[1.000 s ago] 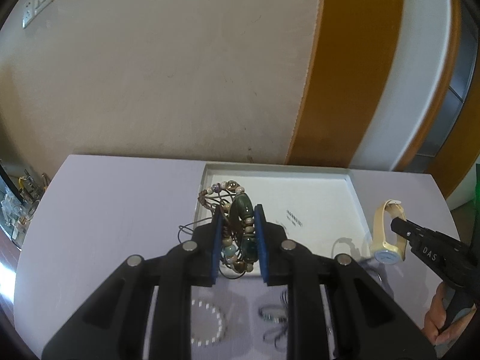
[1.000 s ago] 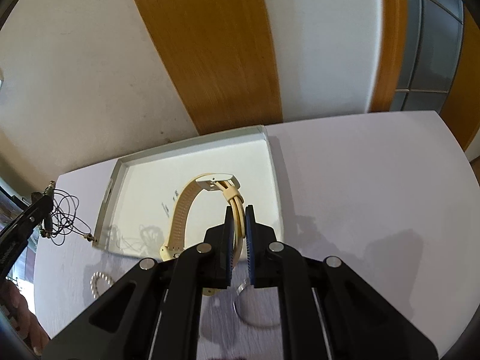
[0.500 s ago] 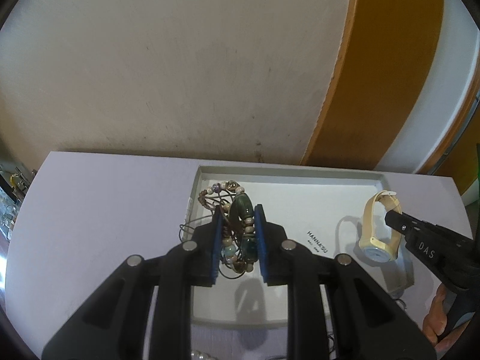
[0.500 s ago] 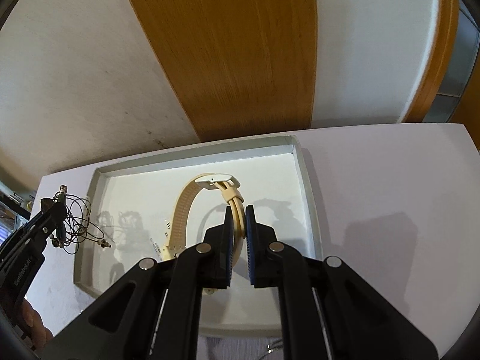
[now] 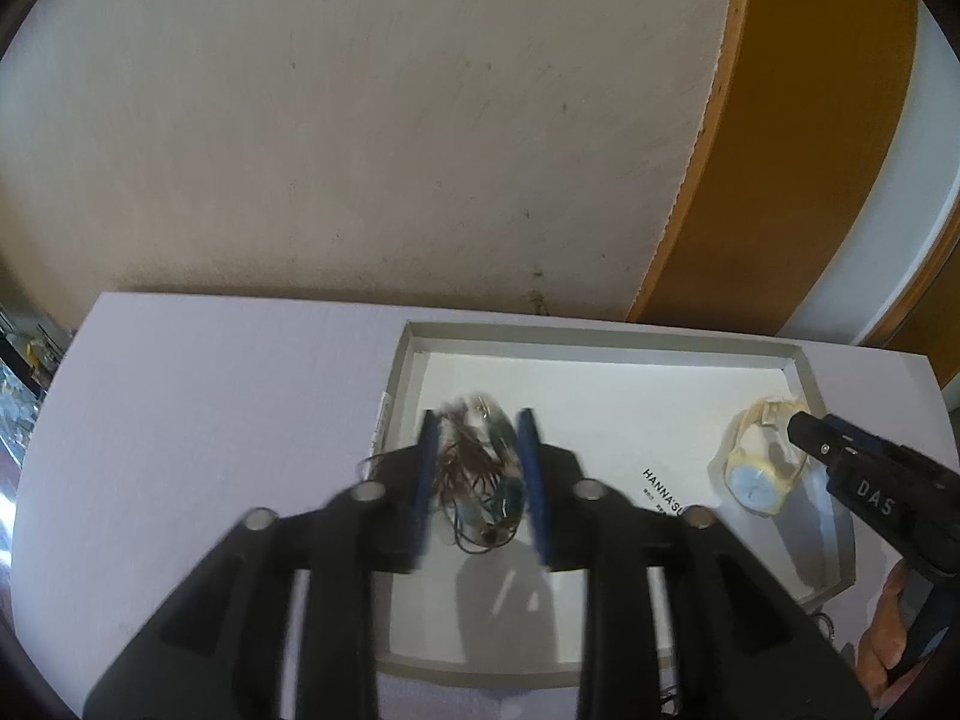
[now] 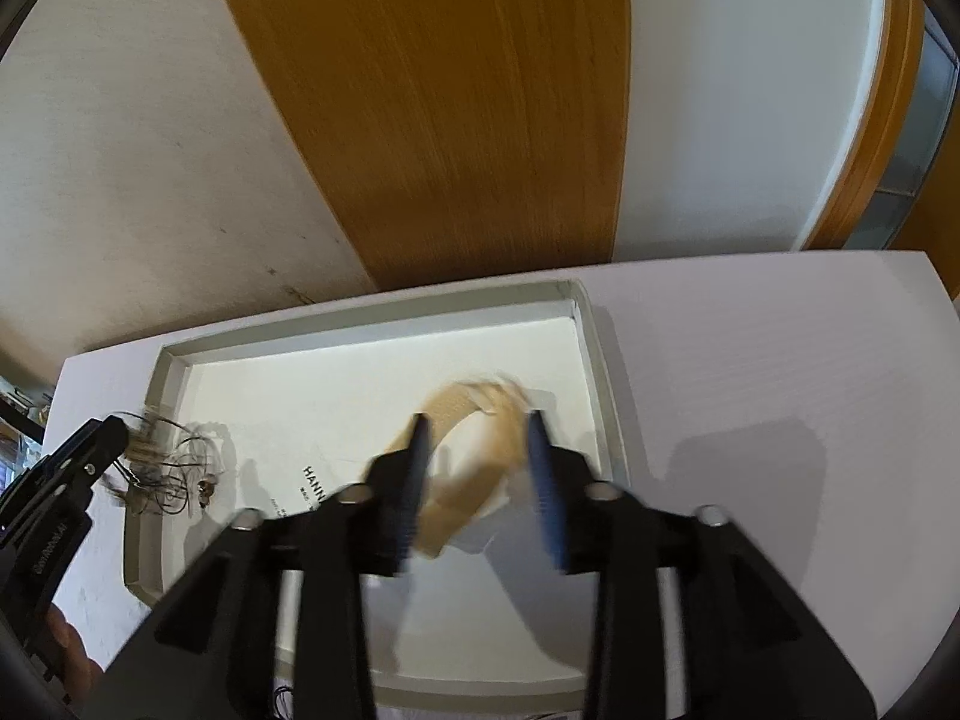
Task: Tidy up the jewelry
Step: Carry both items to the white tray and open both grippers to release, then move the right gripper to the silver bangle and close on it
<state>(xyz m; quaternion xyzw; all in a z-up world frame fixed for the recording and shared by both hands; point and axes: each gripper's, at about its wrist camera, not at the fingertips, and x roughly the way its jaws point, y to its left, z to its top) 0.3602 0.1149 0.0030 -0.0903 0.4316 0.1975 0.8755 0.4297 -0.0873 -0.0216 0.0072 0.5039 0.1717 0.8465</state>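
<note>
You're at the drop: both sets of jaws are opening. Left gripper [image 5: 477,480] lets the bracelet [image 5: 480,474] go near the tray's [image 5: 600,339] left edge; right gripper [image 6: 483,474] frees the watch [image 6: 474,462] near its right edge. Next, lift clear and fetch the leftovers off the table's [image 5: 210,390] front edge.

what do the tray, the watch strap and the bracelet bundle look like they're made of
Tray: likely cardboard, matte grey walls folded at the corners, white printed floor.
Watch strap: probably silicone or soft leather; matte cream, bends freely. Blurred.
Bracelet bundle: thin dark cord with glossy green beads, stone or glass; motion blur leaves it open.
</note>
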